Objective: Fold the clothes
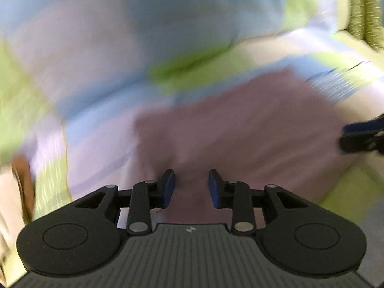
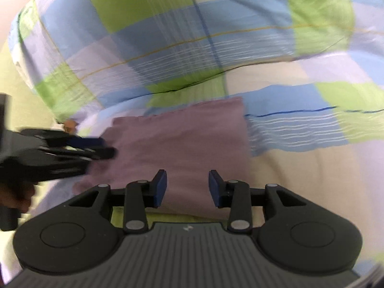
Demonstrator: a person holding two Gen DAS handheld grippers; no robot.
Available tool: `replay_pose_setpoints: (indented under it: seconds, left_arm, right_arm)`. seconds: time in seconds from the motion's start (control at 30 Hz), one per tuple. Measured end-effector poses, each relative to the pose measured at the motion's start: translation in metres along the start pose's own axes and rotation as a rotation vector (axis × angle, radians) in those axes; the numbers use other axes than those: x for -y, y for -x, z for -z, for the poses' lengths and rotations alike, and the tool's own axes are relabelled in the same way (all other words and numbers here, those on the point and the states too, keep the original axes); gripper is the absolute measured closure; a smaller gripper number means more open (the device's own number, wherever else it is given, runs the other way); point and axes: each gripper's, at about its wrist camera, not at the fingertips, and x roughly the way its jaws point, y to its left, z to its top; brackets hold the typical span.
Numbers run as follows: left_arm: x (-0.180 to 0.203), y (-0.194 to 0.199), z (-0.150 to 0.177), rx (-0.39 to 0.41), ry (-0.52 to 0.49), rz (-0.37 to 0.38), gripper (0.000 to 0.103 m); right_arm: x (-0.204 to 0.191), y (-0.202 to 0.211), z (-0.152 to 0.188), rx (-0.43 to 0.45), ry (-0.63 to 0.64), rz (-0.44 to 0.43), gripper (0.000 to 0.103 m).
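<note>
A mauve garment (image 1: 240,129) lies folded flat on a checked bedspread; it also shows in the right wrist view (image 2: 182,141). My left gripper (image 1: 191,187) is open and empty, just above the garment's near left part. It also shows blurred in the right wrist view (image 2: 105,147) at the garment's left edge. My right gripper (image 2: 187,187) is open and empty over the garment's near edge. Its tip shows in the left wrist view (image 1: 360,139) at the garment's right side.
The bedspread (image 2: 168,48) is checked in blue, green, lilac and cream, and bulges up into a rumpled mound behind the garment. A patterned green cushion (image 1: 367,14) stands at the far right. The left wrist view is motion-blurred.
</note>
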Motion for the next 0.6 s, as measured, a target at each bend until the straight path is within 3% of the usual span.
replay_pose_setpoints:
  seconds: [0.07,0.17,0.23,0.3,0.37,0.43,0.5,0.6]
  left_arm:
    - [-0.012,0.01,0.008,-0.002,0.046,-0.025,0.061]
    - [-0.019,0.038,0.007,-0.011,0.145,-0.074,0.065]
    - [-0.006,0.055,0.004,-0.009,0.181,-0.057,0.065]
    - [0.015,0.059,0.004,-0.01,0.156,-0.017,0.057]
    - [0.035,0.046,0.005,-0.064,0.134,-0.021,0.054]
    - [0.047,0.026,0.006,-0.178,0.169,-0.088,0.054]
    - [0.048,0.03,-0.001,-0.199,0.25,-0.125,0.052]
    - [0.05,0.043,-0.015,-0.219,0.333,-0.163,0.04]
  right_arm:
    - [0.007,-0.011,0.005,-0.03,0.018,0.061,0.07]
    - [0.014,0.004,0.001,-0.006,0.004,0.151,0.068]
    - [0.012,0.018,-0.003,0.013,-0.01,0.162,0.067]
    - [0.002,0.028,-0.006,0.036,0.019,0.13,0.067]
    - [-0.007,0.025,-0.004,0.019,0.058,0.079,0.067]
    - [-0.008,0.01,0.002,-0.044,0.082,0.088,0.067]
    - [0.0,0.0,0.006,-0.096,0.072,0.149,0.067]
    - [0.01,0.015,0.0,-0.057,0.021,0.172,0.062]
